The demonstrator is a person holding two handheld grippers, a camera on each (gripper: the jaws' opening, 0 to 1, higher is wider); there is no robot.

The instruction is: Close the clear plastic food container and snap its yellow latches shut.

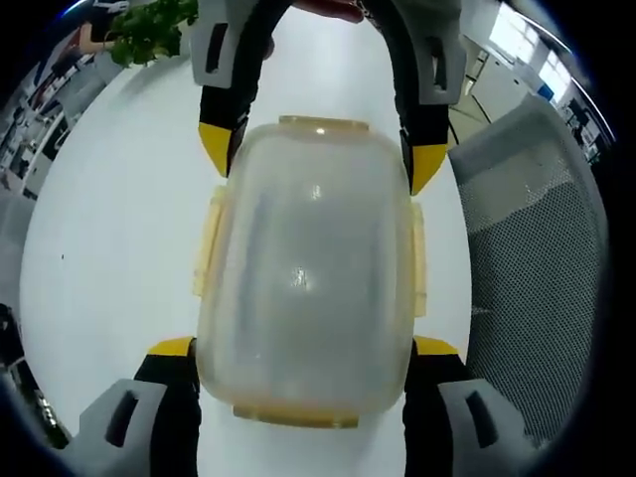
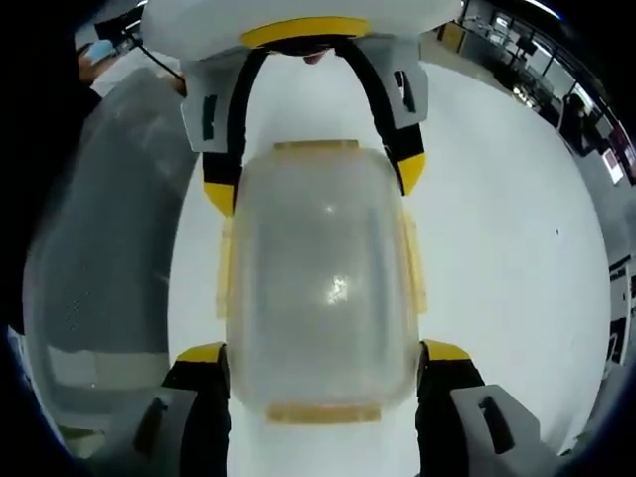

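Left gripper (image 1: 303,348): jaws spread wide, yellow tips pointing forward from the view's bottom. Right gripper (image 2: 323,353): jaws likewise spread wide. The two grippers face each other head-on, tips near, not touching.

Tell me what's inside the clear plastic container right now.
Nothing distinct shows through the frosted lid of the clear plastic container; only glare and the white table tone. The cloudy plastic would hide small or pale contents. Both grippers, left and right, flank it.

Lidded container (image 1: 308,273), between two hand-held grippers
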